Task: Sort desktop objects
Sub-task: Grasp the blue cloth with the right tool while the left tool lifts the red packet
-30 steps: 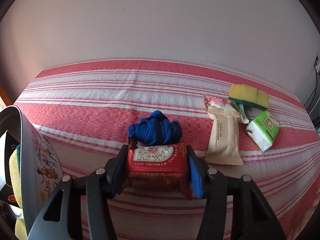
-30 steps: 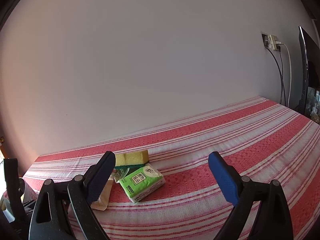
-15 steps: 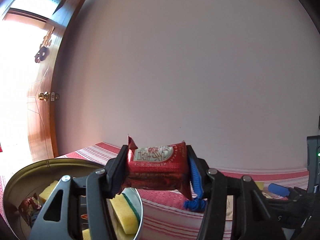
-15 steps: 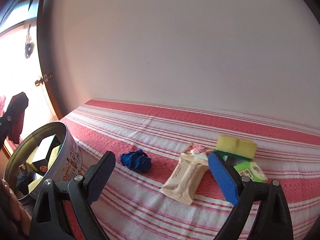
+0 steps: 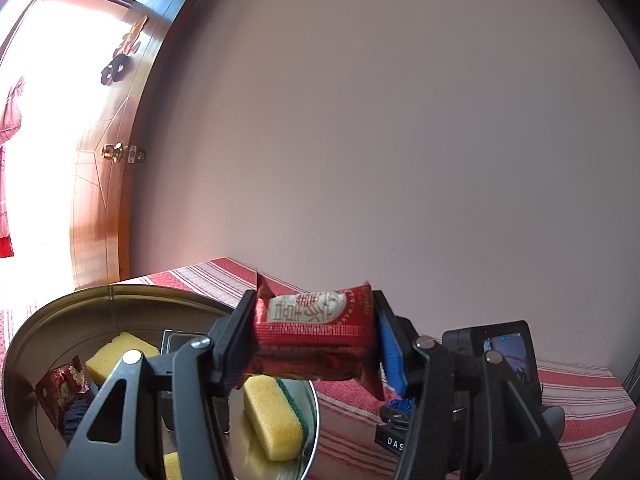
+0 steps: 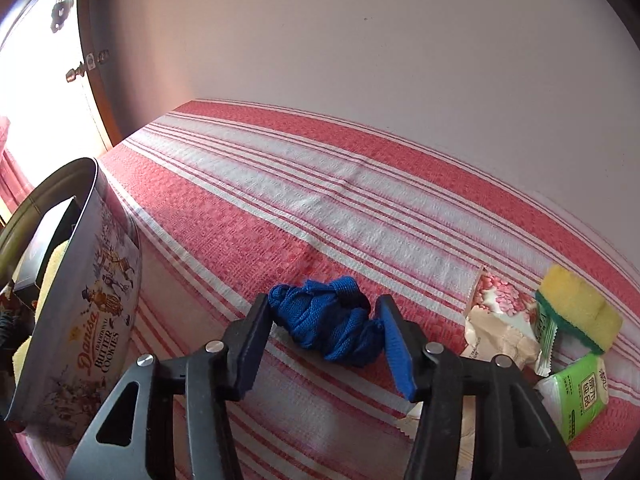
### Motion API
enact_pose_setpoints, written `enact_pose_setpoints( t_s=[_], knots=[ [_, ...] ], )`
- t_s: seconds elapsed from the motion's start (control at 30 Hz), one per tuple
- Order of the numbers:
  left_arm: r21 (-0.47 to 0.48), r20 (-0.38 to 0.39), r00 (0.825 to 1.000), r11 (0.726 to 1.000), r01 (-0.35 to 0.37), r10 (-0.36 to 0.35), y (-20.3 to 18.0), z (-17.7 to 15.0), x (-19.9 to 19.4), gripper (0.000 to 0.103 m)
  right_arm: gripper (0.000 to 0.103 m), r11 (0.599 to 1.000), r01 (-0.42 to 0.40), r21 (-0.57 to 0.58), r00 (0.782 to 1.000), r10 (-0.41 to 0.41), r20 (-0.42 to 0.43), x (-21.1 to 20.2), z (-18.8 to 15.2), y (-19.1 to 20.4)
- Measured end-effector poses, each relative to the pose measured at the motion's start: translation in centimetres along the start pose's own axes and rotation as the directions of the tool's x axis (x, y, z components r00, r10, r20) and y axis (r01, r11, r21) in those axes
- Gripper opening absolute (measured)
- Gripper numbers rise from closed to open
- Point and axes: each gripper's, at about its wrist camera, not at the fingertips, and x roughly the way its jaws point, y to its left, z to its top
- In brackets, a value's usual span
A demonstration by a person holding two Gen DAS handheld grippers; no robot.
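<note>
My left gripper (image 5: pixel 314 332) is shut on a red snack packet (image 5: pixel 316 328) and holds it in the air over the near rim of a round cookie tin (image 5: pixel 120 296). Inside the tin lie two yellow sponges (image 5: pixel 272 416), a dark red packet (image 5: pixel 60 388) and a black box. In the right wrist view, a crumpled blue cloth (image 6: pixel 324 324) rests on the striped tablecloth (image 6: pixel 320 208). My right gripper (image 6: pixel 322 320) has closed in on it, one fingertip touching each end. The tin (image 6: pixel 92 312) stands to the left of that gripper.
Right of the blue cloth lie a cream snack packet (image 6: pixel 500 320), a yellow and green sponge (image 6: pixel 576 308) and a green tissue pack (image 6: pixel 580 396). A plain wall runs behind the table. A wooden door (image 5: pixel 108 160) stands at the left.
My left gripper lifted the red packet off the table and swung it left over the tin. My right gripper swung left to the blue cloth and narrowed around it.
</note>
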Motion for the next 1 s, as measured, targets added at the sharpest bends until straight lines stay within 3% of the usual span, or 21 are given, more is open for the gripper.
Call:
enact_pose_setpoints(
  t_s=[0.13,0.43,0.7,0.87,1.0],
  knots=[
    [-0.017,-0.014,1.000,1.000,-0.011,0.010,0.5,0.0,0.3,0.055,0.056,0.989,-0.113,0.098,0.983,0.098,0.153,-2.7,-0.7,-1.1],
    [0.032,-0.020,0.999,0.999,-0.031,0.031,-0.5,-0.4,0.3,0.055,0.056,0.960,-0.109,0.257,0.958,0.033,0.283,-6.7,-2.1,-0.7],
    [0.028,-0.019,0.999,0.999,-0.035,0.035,0.0,-0.3,0.2,0.055,0.056,0.970,-0.064,0.234,0.920,-0.033,0.391,-9.8,-3.2,1.7],
    [0.008,-0.031,0.999,0.999,-0.034,0.034,0.9,-0.3,0.1,0.055,0.056,0.986,-0.028,0.165,0.868,-0.058,0.493,-12.2,-3.6,3.7],
    [-0.043,-0.047,0.998,0.998,-0.038,0.036,2.2,0.1,-0.5,0.055,0.056,0.993,-0.045,0.111,0.832,-0.024,0.555,-13.4,-3.7,5.0]
  ],
)
